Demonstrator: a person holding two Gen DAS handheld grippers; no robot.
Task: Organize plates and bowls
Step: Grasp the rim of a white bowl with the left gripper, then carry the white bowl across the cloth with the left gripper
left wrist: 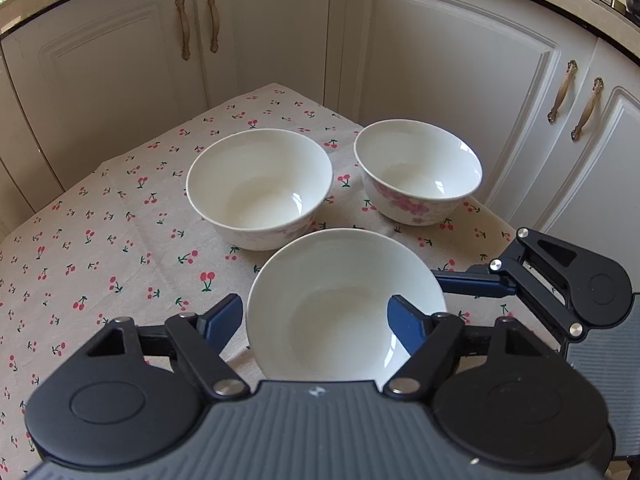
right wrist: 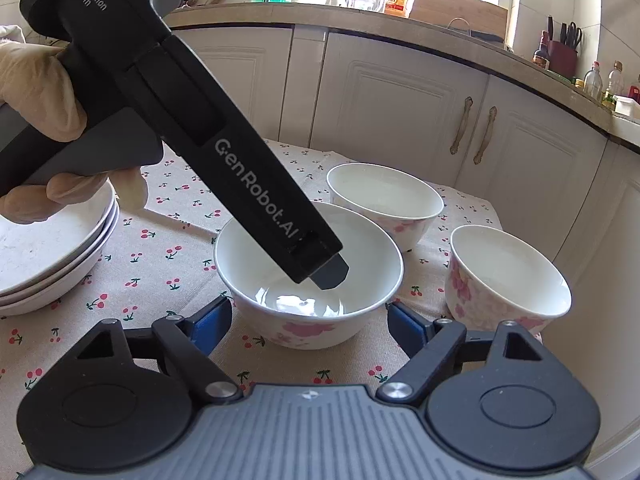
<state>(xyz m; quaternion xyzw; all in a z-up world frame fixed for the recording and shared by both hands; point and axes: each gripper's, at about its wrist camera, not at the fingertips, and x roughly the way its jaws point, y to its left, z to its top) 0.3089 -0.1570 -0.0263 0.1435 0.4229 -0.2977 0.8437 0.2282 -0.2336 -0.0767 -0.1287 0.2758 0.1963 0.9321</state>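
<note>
Where cloth (left wrist: pixel 100 240) runs far left: plates (right wrist: pixel 40 256) stacked, partly behind gloved left hand (right wrist: pixel 40 88).
Left gripper (left wrist: pixel 314 324): one finger inside near bowl (left wrist: pixel 340 280), other just outside its left rim; clenched or slack, cannot tell.
Near bowl: upright, centre of cloth.
Right gripper (right wrist: pixel 310 318): fingers flanking near bowl; contact unclear.
Far bowl (right wrist: pixel 384 196), right bowl (right wrist: pixel 508 276): upright, apart.

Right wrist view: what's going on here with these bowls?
A gloved hand holds the left gripper over the nearest bowl, one finger inside it and one outside. The right gripper has a finger on either side of the same bowl. Whether either presses on it is unclear, and the bowl seems to rest on the cherry-print tablecloth. Two more bowls stand apart behind it, and a stack of plates sits aside.
</note>
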